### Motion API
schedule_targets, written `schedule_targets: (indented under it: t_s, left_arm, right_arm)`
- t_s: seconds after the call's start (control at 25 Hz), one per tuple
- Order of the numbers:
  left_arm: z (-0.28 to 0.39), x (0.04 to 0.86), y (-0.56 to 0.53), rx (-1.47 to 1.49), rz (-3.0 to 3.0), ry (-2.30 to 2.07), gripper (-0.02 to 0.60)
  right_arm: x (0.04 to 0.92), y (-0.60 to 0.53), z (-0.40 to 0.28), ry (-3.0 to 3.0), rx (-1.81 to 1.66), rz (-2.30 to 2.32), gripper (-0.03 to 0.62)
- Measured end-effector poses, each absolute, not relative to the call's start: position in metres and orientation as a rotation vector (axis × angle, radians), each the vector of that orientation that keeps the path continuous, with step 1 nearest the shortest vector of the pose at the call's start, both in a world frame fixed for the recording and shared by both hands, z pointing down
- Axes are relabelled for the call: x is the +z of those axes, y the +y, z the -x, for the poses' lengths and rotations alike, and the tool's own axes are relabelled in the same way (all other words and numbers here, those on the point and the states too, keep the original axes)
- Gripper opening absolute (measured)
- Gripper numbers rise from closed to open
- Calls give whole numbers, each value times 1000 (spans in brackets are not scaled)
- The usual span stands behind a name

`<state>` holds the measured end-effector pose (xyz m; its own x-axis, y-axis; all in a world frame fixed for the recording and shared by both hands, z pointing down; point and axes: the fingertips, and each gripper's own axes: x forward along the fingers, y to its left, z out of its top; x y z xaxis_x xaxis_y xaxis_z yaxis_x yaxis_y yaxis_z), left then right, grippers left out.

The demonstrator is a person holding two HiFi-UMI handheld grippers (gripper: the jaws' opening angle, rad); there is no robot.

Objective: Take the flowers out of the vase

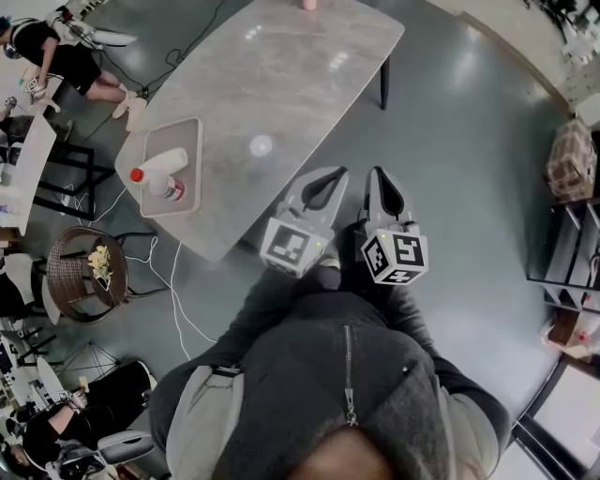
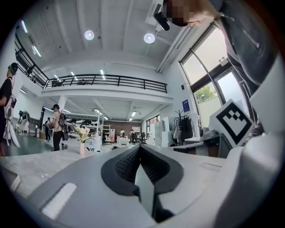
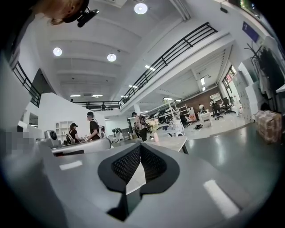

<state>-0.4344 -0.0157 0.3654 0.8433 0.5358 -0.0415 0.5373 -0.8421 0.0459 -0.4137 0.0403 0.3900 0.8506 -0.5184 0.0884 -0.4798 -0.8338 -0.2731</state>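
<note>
A small pink vase [image 2: 82, 148] with pale flowers [image 2: 82, 132] stands far off on the grey table [image 1: 281, 84]. The right gripper view shows the same vase [image 3: 156, 137] and flowers [image 3: 154, 127] at the table's far end. In the head view only the vase's pink base [image 1: 309, 4] shows, at the top edge. My left gripper [image 1: 333, 173] and right gripper [image 1: 377, 172] hang side by side at the table's near corner, far from the vase. Both point level. The left gripper [image 2: 140, 146] and the right gripper [image 3: 140, 144] are shut, with nothing between their jaws.
A grey tray [image 1: 155, 136] at the table's left end holds a white spray bottle [image 1: 164, 164] with a red cap. A round wicker seat [image 1: 75, 258] stands on the floor to the left. People [image 1: 56, 56] work at the left. Shelves [image 1: 567, 244] line the right.
</note>
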Motion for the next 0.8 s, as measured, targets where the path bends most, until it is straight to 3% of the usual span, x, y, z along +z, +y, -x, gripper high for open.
schedule_targets:
  t_s: [0.8]
  left_arm:
    - [283,358,14,-60,-2982,734,11]
  right_arm:
    - [376,67,261,893,-222,2777,3]
